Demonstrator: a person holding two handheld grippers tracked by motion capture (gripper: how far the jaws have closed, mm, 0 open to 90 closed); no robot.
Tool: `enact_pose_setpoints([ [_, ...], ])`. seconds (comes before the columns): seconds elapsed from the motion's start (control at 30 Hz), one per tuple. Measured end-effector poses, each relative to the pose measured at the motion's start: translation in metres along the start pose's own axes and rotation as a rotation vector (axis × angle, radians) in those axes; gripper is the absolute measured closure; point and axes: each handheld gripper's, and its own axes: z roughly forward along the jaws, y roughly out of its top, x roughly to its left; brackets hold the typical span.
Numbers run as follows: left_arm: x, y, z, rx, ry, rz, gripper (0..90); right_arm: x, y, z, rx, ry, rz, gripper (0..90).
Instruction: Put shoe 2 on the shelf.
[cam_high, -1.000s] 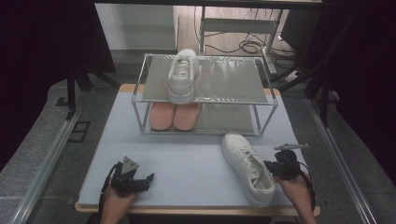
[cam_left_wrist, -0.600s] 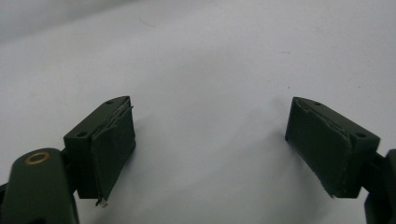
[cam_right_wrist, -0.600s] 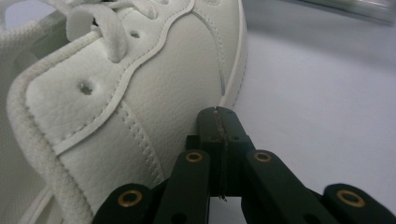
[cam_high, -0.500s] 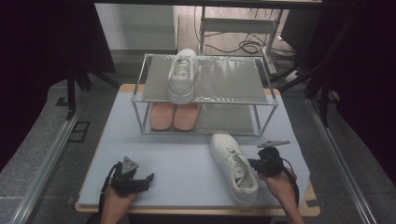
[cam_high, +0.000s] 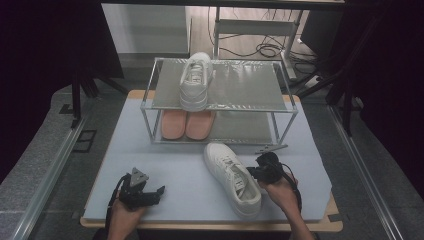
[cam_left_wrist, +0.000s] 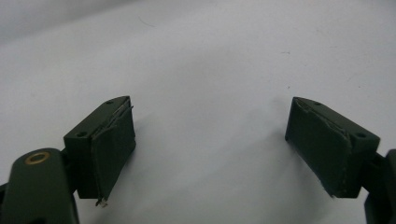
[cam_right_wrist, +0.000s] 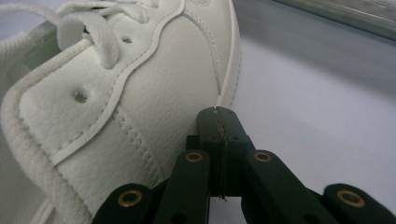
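Note:
A white sneaker (cam_high: 232, 179) lies on the pale mat (cam_high: 175, 160) at front right, its toe pointing toward the rack. My right gripper (cam_high: 252, 172) is shut, and its tip touches the sneaker's right side. In the right gripper view the shut jaws (cam_right_wrist: 218, 114) press against the sneaker's leather side (cam_right_wrist: 116, 93) near the sole, with nothing between them. My left gripper (cam_high: 157, 192) rests at the front left of the mat. It stands open (cam_left_wrist: 210, 140) over bare mat with nothing between its fingers.
A two-shelf metal rack (cam_high: 285, 85) stands at the back of the table. Another white sneaker (cam_high: 195, 80) sits on its top shelf at the left. A pair of pink shoes (cam_high: 187, 124) sits on the lower shelf. The rack's right side is bare.
The right gripper has moved left across the mat, and the white sneaker has slid left with it, toward the middle. The left gripper has not moved.

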Motion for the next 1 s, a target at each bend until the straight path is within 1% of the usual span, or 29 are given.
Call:
enact_pose_setpoints([
  [0.2, 0.000, 0.000, 0.000, 0.001, 0.000, 0.001, 15.6, 0.005, 0.012, 0.011, 0.014, 0.049, -0.014, 90.0],
  [0.3, 0.000, 0.000, 0.000, -0.005, 0.000, -0.006, 15.7, 0.006, 0.017, 0.017, 0.020, 0.077, -0.018, 90.0],
  [0.43, 0.000, 0.000, 0.000, -0.001, 0.000, -0.002, 15.7, 0.008, 0.026, 0.025, 0.029, 0.109, -0.017, 90.0],
  [0.6, 0.000, 0.000, 0.000, -0.001, 0.000, -0.002, 15.7, 0.013, 0.037, 0.034, 0.045, 0.138, -0.045, 90.0],
  [0.7, 0.000, 0.000, 0.000, -0.001, 0.000, -0.002, 15.6, 0.017, 0.042, 0.038, 0.051, 0.141, -0.072, 90.0],
  [0.77, 0.000, 0.000, 0.000, -0.002, 0.000, -0.002, 15.7, 0.020, 0.044, 0.038, 0.055, 0.123, -0.100, 90.0],
  [0.8, 0.000, 0.000, 0.000, -0.002, 0.001, 0.000, 15.7, 0.020, 0.044, 0.036, 0.050, 0.122, -0.105, 90.0],
  [0.87, 0.000, 0.000, 0.000, -0.001, 0.000, -0.001, 15.7, 0.020, 0.044, 0.030, 0.038, 0.122, -0.107, 90.0],
  [0.93, 0.000, 0.000, 0.000, -0.001, 0.000, -0.001, 15.7, 0.020, 0.044, 0.022, 0.030, 0.102, -0.125, 89.9],
  [1.0, 0.000, 0.000, 0.000, -0.001, 0.000, -0.001, 15.7, 0.020, 0.043, 0.012, 0.022, 0.088, -0.136, 87.6],
])
